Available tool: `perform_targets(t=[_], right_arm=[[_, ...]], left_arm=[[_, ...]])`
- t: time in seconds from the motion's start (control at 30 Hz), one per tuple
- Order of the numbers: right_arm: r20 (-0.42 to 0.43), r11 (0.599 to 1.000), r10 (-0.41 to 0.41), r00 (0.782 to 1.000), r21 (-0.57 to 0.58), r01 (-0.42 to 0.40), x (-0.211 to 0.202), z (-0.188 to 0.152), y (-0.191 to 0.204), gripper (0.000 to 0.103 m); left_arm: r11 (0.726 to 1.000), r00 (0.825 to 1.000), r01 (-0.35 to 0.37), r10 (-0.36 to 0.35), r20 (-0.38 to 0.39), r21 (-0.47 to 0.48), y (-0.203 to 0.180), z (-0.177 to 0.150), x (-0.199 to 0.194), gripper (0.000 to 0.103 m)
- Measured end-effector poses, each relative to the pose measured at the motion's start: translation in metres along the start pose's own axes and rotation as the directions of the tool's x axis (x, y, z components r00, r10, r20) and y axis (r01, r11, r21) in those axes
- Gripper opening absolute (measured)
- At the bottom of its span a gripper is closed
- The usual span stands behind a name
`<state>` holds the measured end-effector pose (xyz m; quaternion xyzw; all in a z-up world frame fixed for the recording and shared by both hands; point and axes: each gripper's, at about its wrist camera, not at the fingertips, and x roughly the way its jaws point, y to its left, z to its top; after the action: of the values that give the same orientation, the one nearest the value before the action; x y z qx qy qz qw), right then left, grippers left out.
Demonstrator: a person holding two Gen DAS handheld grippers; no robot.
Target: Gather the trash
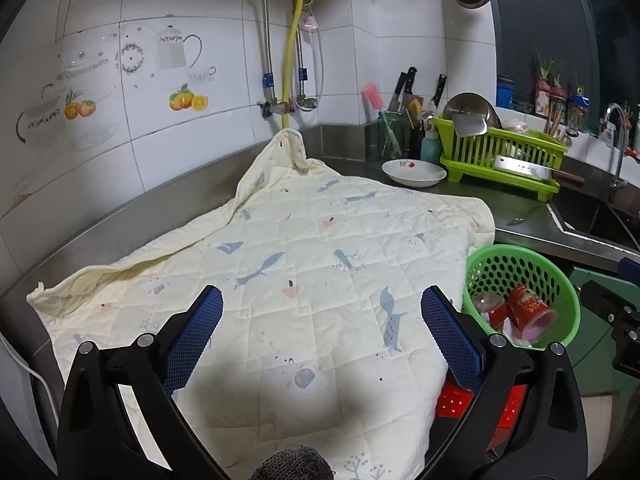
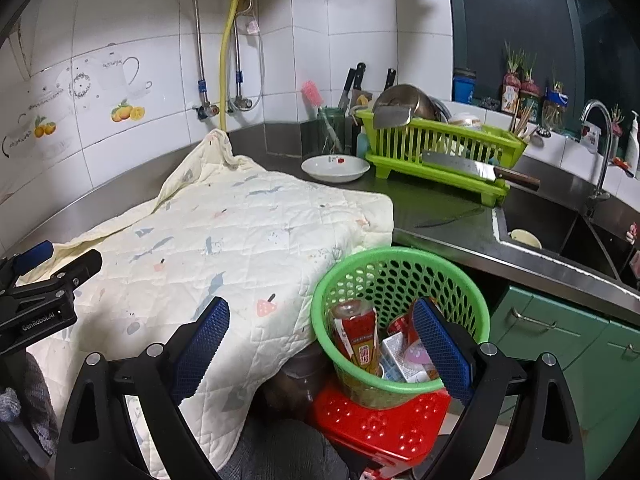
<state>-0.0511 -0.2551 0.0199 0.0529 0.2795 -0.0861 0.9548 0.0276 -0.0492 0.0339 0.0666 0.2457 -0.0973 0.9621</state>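
A green perforated basket stands on a red stool beside the counter. In it lie a red-labelled bottle, a small white carton and a red paper cup. My right gripper is open, its right finger over the basket's rim and its left finger over a cream quilted cloth. My left gripper is open above that cloth, with nothing between its fingers and the basket to its right. No loose trash shows on the cloth.
At the back stand a lime dish rack with a cleaver across it, a white bowl and a knife holder. A sink lies to the right. Green cabinets sit below the counter.
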Motion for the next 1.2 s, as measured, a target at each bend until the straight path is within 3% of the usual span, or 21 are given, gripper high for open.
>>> perform_targets(t=[0.43, 1.2], right_arm=[[0.043, 1.000, 0.000, 0.999, 0.004, -0.001, -0.009, 0.008, 0.003, 0.090], [0.029, 1.000, 0.009, 1.000, 0.013, -0.009, -0.005, 0.007, 0.003, 0.090]], left_arm=[[1.000, 0.999, -0.019, 0.019, 0.038, -0.007, 0.001, 0.006, -0.010, 0.098], [1.000, 0.999, -0.014, 0.015, 0.050, -0.003, -0.003, 0.008, -0.011, 0.098]])
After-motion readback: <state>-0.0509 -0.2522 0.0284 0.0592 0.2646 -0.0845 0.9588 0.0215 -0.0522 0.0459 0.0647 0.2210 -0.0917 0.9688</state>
